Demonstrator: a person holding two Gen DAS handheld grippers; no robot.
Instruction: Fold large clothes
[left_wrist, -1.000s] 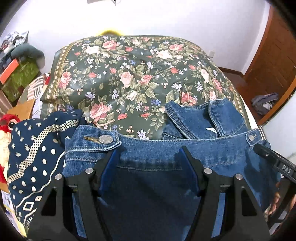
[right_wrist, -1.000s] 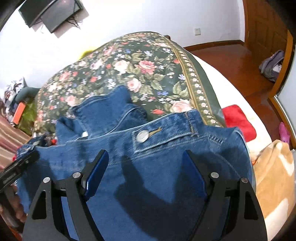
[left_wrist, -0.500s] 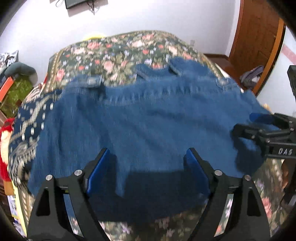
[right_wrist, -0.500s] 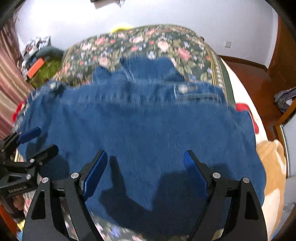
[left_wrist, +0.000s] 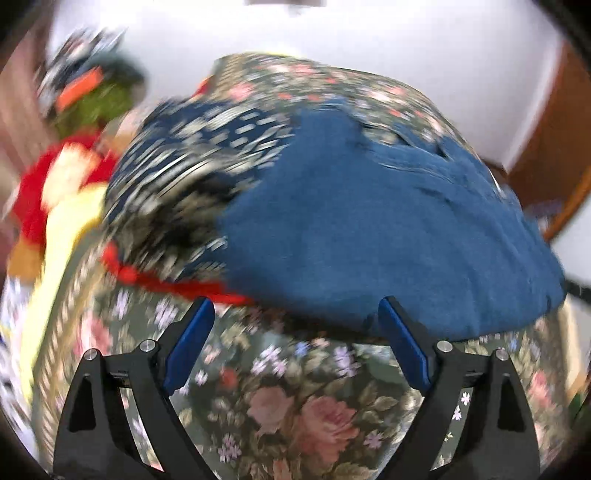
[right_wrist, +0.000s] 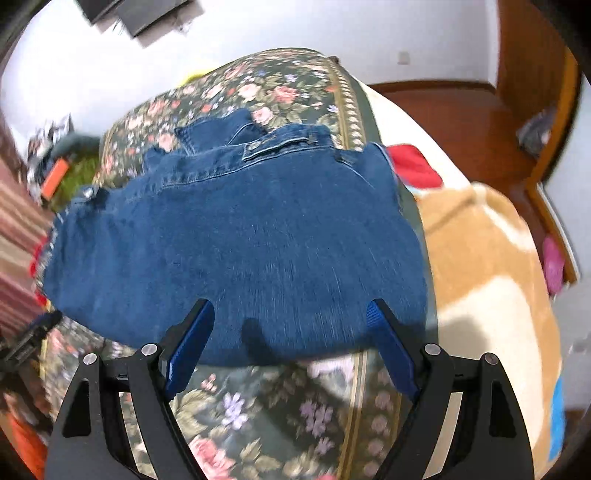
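Left wrist view, badly blurred, looks down on a denim garment (left_wrist: 388, 229) lying folded on the bed's floral cover (left_wrist: 295, 406), its near edge just ahead of the left tongs (left_wrist: 295, 332). Those tongs have just been opening and now stand wide apart, nothing between the blue pads (left_wrist: 188, 343), only flowered cover beneath. A navy patterned cloth (left_wrist: 207, 155) lies touching the denim's left side, with red fabric (left_wrist: 162, 280) showing at its near edge. From the right wrist view the same denim garment (right_wrist: 240, 251) lies flat, collar and buttoned flaps at the far side. The right tongs (right_wrist: 288, 336) are spread wide and empty over its near hem. A tan blanket (right_wrist: 487, 266) lies to the right on the bed.
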